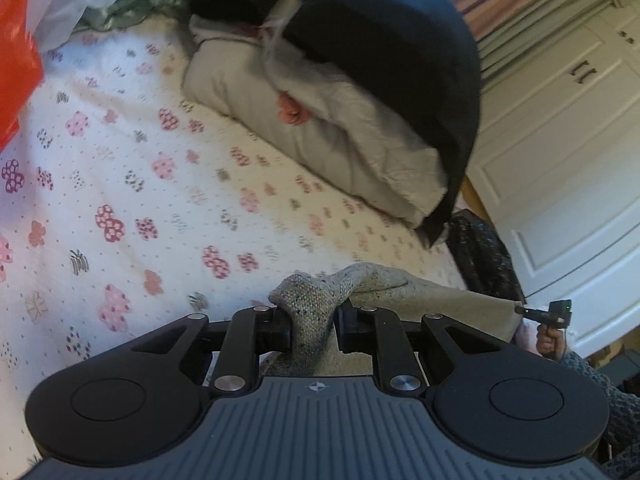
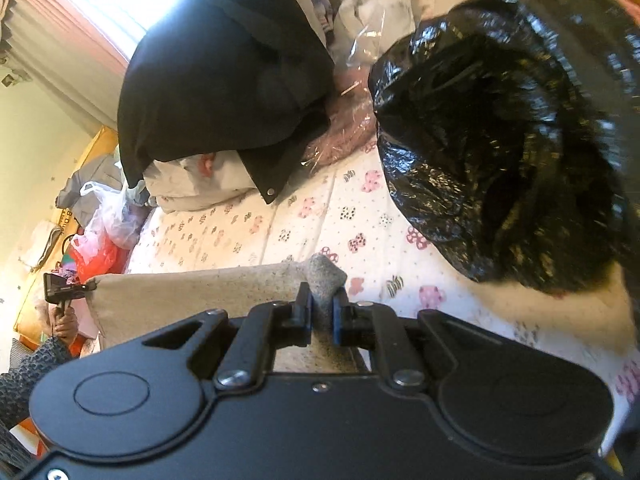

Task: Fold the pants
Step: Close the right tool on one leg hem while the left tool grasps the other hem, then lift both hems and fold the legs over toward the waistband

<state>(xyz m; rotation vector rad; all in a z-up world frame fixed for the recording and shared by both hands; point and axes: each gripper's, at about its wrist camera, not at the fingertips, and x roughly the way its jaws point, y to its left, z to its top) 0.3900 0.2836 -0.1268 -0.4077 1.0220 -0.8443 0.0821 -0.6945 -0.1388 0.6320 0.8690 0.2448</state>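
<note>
The pants are beige, speckled knit fabric, stretched taut between both grippers above the bed. My left gripper is shut on a bunched corner of the pants. In the left wrist view the far corner runs right to the other gripper, held by a hand. My right gripper is shut on the opposite corner of the pants. The cloth's edge stretches left to the other gripper. Most of the pants hang below, hidden by the gripper bodies.
The bed has a white floral sheet. A folded grey duvet with a black garment on top lies at the back. A black plastic bag stands right, an orange bag far left, white cabinet doors beyond.
</note>
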